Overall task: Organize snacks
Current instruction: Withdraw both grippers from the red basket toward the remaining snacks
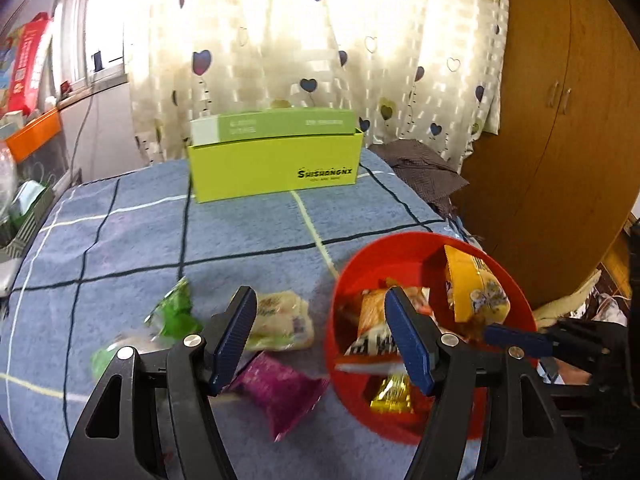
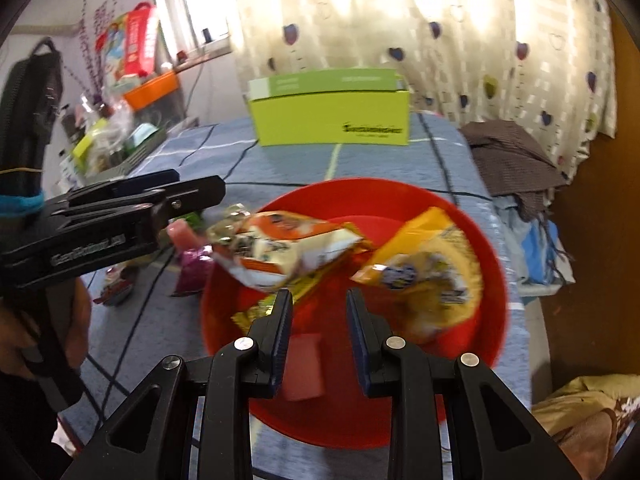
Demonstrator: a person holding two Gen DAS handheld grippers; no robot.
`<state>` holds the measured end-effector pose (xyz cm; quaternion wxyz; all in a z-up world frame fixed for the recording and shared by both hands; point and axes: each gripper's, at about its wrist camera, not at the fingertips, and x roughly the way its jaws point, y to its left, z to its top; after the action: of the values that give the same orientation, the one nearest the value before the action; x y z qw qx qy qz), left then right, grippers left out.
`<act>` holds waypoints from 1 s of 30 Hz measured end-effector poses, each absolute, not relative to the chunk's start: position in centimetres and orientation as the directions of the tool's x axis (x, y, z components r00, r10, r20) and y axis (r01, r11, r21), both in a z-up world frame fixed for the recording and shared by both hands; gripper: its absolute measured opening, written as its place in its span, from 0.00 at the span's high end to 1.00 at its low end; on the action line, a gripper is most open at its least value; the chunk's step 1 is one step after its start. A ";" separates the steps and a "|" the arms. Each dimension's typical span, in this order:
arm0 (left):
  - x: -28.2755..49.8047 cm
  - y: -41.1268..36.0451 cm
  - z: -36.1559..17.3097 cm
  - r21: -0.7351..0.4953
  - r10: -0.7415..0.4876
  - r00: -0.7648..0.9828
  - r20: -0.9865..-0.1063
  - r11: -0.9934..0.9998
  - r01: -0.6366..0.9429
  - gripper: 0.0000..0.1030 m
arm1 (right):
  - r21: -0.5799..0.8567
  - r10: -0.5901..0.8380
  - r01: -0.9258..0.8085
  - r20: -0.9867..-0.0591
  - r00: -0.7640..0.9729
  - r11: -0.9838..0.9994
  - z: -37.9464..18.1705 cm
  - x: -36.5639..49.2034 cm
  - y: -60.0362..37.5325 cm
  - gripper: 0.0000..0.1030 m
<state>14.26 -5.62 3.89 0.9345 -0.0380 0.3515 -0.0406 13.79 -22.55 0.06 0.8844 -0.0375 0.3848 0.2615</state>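
The round red plastic bowl [image 2: 492, 280] sits at the near right of the blue checked cloth [image 1: 120, 240] and already holds several snacks: a yellow foil packet [image 2: 436, 276] leaning on its right wall, an orange-and-white packet [image 2: 288, 248] across its left side, and a small gold-wrapped sweet [image 1: 392, 394] low by the near wall. The job looks about half done. Left of the bowl on the cloth lie a magenta packet [image 1: 280, 392], a pale cream packet [image 1: 280, 320] and a green packet [image 1: 176, 312], with another green wrapper at the near left, too blurred to identify.

The right gripper [image 2: 318, 334] hangs over the bowl's near rim, its jaws at their narrowest with a small gap and nothing between them. The left gripper [image 1: 320, 336] stands wide open and empty, straddling the bowl's left rim and the loose packets.

A lime-green cardboard box [image 1: 276, 168] stands open at the far edge, before the heart-print curtain [image 1: 320, 40]; whether it plays a part is unclear.
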 end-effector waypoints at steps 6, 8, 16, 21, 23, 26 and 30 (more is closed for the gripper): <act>10.8 -4.7 4.9 -0.093 -0.061 0.758 -0.649 0.996 0.000 0.35 | 0.146 0.465 -0.518 -0.683 0.563 0.843 1.2 12.5 -21.6 0.72; 9.9 -4.4 5.0 -0.086 -0.040 0.756 -0.653 0.996 -0.022 0.35 | 0.144 0.472 -0.529 -0.679 0.562 0.837 1.6 11.9 -21.3 0.71; 7.1 -3.4 5.9 -0.088 -0.019 0.770 -0.638 0.995 -0.048 0.35 | 0.122 0.483 -0.560 -0.674 0.560 0.820 2.6 9.8 -19.9 0.65; 5.8 -2.8 6.3 -0.092 -0.016 0.780 -0.625 0.994 -0.054 0.35 | 0.103 0.472 -0.559 -0.672 0.571 0.823 3.0 8.9 -19.3 0.60; 5.5 -2.5 6.4 -0.099 -0.016 0.783 -0.622 0.993 -0.058 0.35 | 0.095 0.470 -0.562 -0.671 0.574 0.822 3.2 8.6 -18.9 0.58; 4.7 -1.9 6.4 -0.108 -0.013 0.787 -0.617 0.992 -0.068 0.35 | 0.084 0.469 -0.570 -0.671 0.574 0.817 3.5 8.1 -18.3 0.57; 4.0 -1.2 6.3 -0.115 -0.007 0.787 -0.617 0.990 -0.081 0.35 | 0.074 0.471 -0.579 -0.671 0.574 0.812 3.7 7.5 -17.5 0.56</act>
<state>3.96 -1.21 6.29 0.9429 -0.0677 0.3255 0.0196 7.48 -17.50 3.72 0.8837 -0.0770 0.3536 0.2970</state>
